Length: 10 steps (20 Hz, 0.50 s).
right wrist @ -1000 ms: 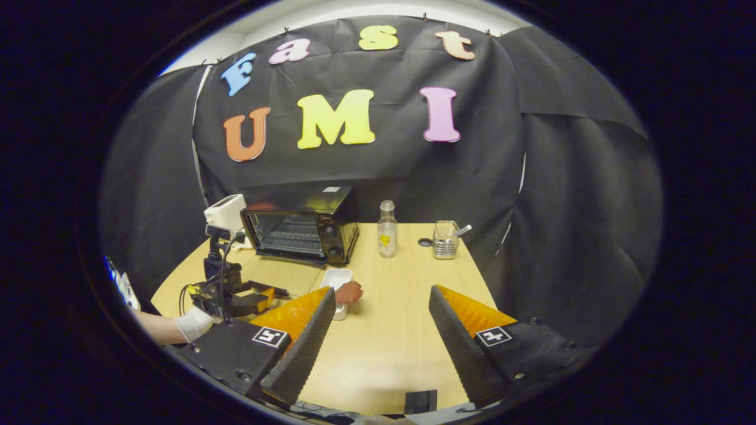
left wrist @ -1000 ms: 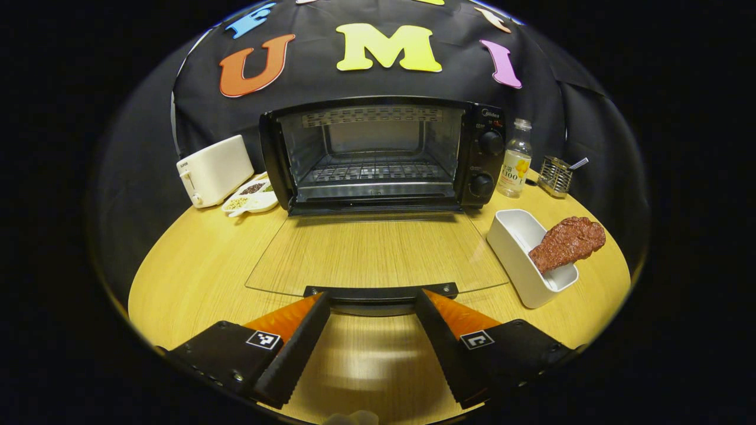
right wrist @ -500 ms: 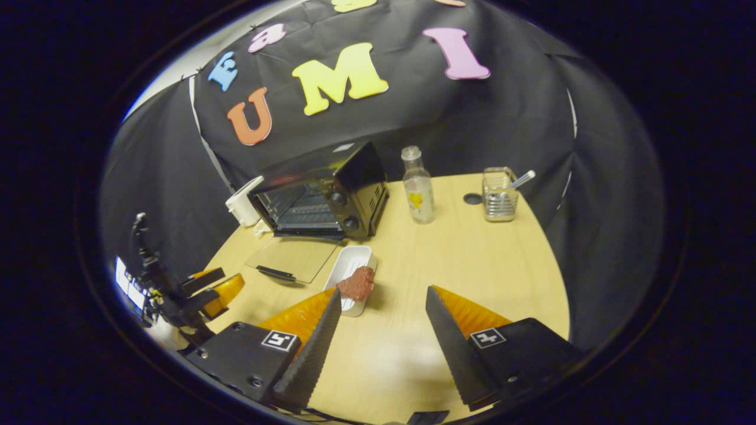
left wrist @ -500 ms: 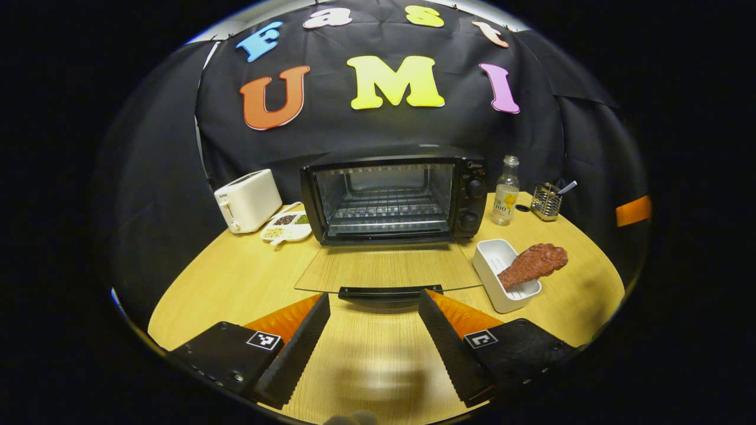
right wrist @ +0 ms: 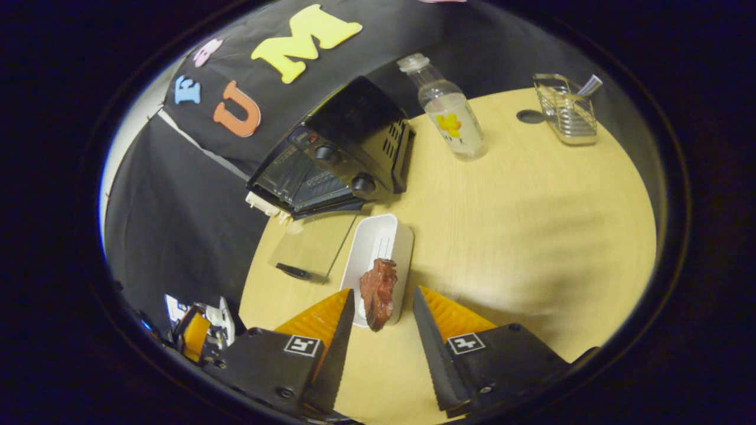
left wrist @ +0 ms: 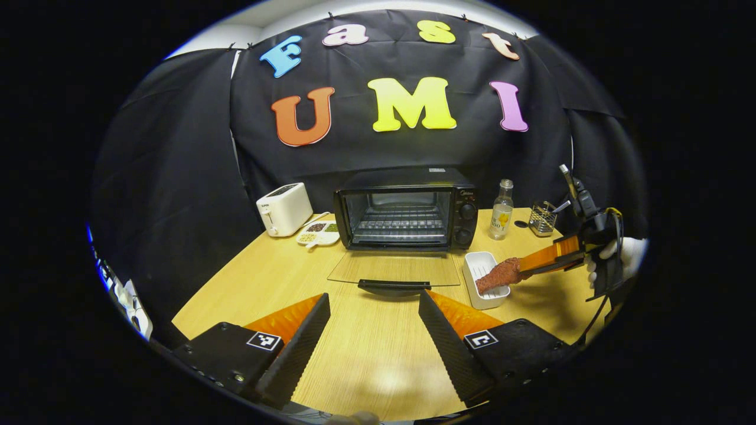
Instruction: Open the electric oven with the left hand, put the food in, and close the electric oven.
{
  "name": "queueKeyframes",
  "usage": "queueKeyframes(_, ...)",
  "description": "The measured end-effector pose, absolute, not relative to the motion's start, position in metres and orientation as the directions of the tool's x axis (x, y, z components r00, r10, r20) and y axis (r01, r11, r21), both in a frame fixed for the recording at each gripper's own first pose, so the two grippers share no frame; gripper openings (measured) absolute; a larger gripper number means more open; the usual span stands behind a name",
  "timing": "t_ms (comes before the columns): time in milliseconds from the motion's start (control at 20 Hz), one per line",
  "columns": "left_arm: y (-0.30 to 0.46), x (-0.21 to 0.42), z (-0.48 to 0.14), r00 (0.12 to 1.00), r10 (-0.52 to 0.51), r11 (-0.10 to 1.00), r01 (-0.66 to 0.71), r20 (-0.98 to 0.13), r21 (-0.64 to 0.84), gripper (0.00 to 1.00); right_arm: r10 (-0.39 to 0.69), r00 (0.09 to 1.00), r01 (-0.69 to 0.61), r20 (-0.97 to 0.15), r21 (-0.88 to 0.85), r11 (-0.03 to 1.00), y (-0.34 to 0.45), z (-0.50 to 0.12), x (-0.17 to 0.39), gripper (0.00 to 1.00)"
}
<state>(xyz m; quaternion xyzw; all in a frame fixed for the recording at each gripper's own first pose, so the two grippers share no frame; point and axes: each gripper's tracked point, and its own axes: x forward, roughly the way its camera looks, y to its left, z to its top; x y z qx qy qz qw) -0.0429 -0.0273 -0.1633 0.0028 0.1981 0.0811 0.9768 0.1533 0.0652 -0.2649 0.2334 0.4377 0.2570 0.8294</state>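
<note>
The black electric oven (left wrist: 407, 209) stands at the back of the table with its glass door (left wrist: 394, 268) folded down flat. My left gripper (left wrist: 373, 298) is open, well back from the door handle (left wrist: 394, 285), with nothing between its fingers. A brown drumstick-shaped piece of food (right wrist: 378, 292) leans on the near end of a white dish (right wrist: 378, 248) right of the door. My right gripper (right wrist: 383, 290) straddles the food, one finger on each side with a small gap showing. In the left gripper view it reaches the food (left wrist: 501, 274) from the right, held by a gloved hand (left wrist: 626, 254).
A white toaster (left wrist: 284, 208) and a divided snack tray (left wrist: 319, 233) sit left of the oven. A small bottle (right wrist: 449, 112) and a wire utensil holder (right wrist: 567, 109) stand to its right. The wooden table (left wrist: 366, 354) has bare room in front.
My left gripper has drawn back from the open door, still open. My right gripper has come down over the dish, and its fingers have narrowed around the food.
</note>
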Motion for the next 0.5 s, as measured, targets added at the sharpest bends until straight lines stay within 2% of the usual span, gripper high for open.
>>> queueKeyframes(50,-0.028,-0.044,-0.161,0.908,0.166,0.986,-0.162,-0.384,0.042,0.97,0.649,0.464,-0.194,-0.604,0.645,0.739,0.07,-0.264,0.157,0.55)
queueKeyframes(100,-0.027,-0.047,-0.158,0.908,0.174,0.985,-0.168,-0.38,0.047,0.97,0.662,0.45,-0.169,-0.599,0.671,0.722,0.076,-0.266,0.158,0.45)
queueKeyframes(150,-0.026,-0.048,-0.156,0.907,0.181,0.983,-0.176,-0.38,0.049,0.97,0.669,0.439,-0.142,-0.6,0.689,0.711,0.08,-0.269,0.159,0.47)
queueKeyframes(250,-0.025,-0.051,-0.152,0.908,0.187,0.982,-0.185,-0.376,0.043,0.97,0.657,0.432,-0.094,-0.618,0.694,0.714,0.082,-0.276,0.162,0.23)
queueKeyframes(300,-0.025,-0.052,-0.149,0.909,0.189,0.981,-0.188,-0.371,0.04,0.97,0.66,0.429,-0.086,-0.617,0.699,0.71,0.083,-0.276,0.162,0.19)
queueKeyframes(500,-0.02,-0.057,-0.145,0.922,0.176,0.984,-0.179,-0.346,0.023,0.96,0.65,0.46,-0.081,-0.605,0.701,0.709,0.082,-0.264,0.156,0.15)
